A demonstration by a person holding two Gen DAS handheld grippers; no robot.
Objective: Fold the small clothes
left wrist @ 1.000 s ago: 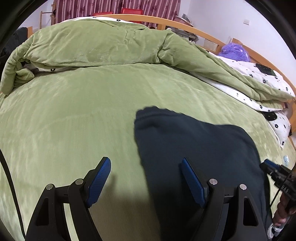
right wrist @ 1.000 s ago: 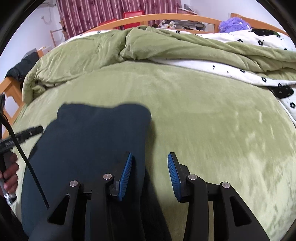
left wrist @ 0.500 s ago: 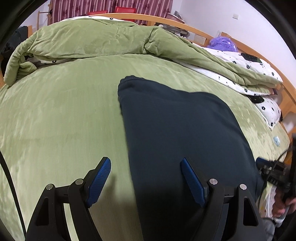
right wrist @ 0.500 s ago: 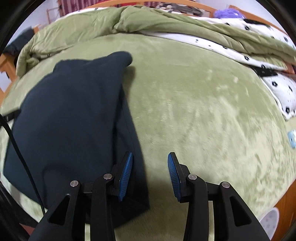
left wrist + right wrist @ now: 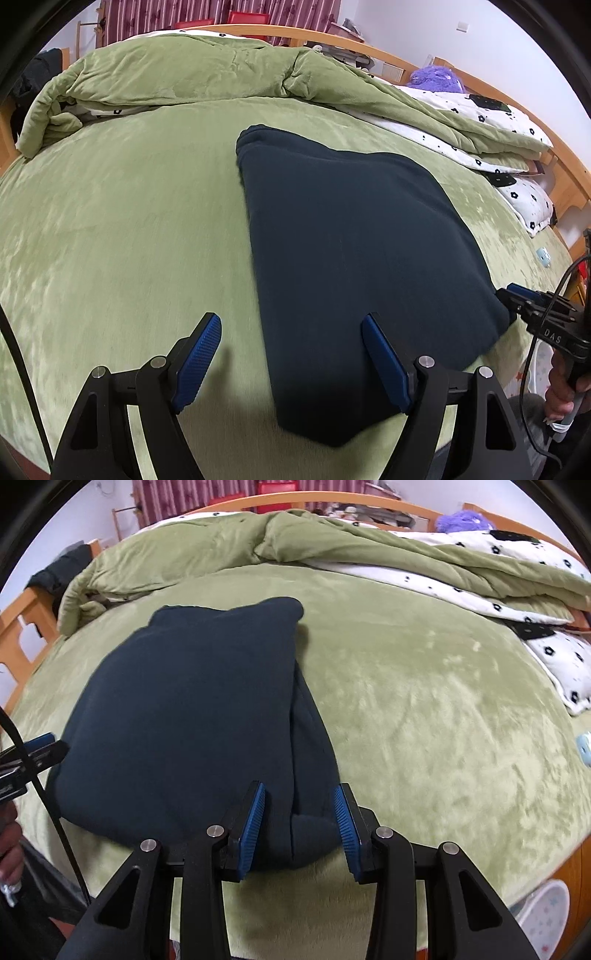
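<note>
Where nearest the lenses: left gripper (image 5: 291, 363), fingers spread wide, straddling the garment's (image 5: 351, 236) left edge, one blue pad over bare blanket (image 5: 122, 229), the other over dark cloth; nothing pinched. Right gripper (image 5: 299, 821), fingers partly spread, set either side of the near right corner of the garment; pads close to the cloth, contact not clear, no grip evident. Same gripper seen at the right rim of the left view, tip at the cloth's right corner, held by a hand (image 5: 561, 391).

Next out: garment, dark navy, folded flat, lying on the green blanket near the bed's front edge; narrow lower layer showing along its right side in the right view.

Changed over the last second: both grippers drawn back toward the near edge, so far more of the garment shown ahead than before; finger gaps unchanged. Judged meaning: positioning at the near corners for another fold away from the person, grip not yet made.

Farther: rumpled green duvet (image 5: 192, 81), spotted white bedding (image 5: 498, 590), purple plush (image 5: 437, 79), wooden bed frame (image 5: 369, 48), striped curtain (image 5: 221, 9).
</note>
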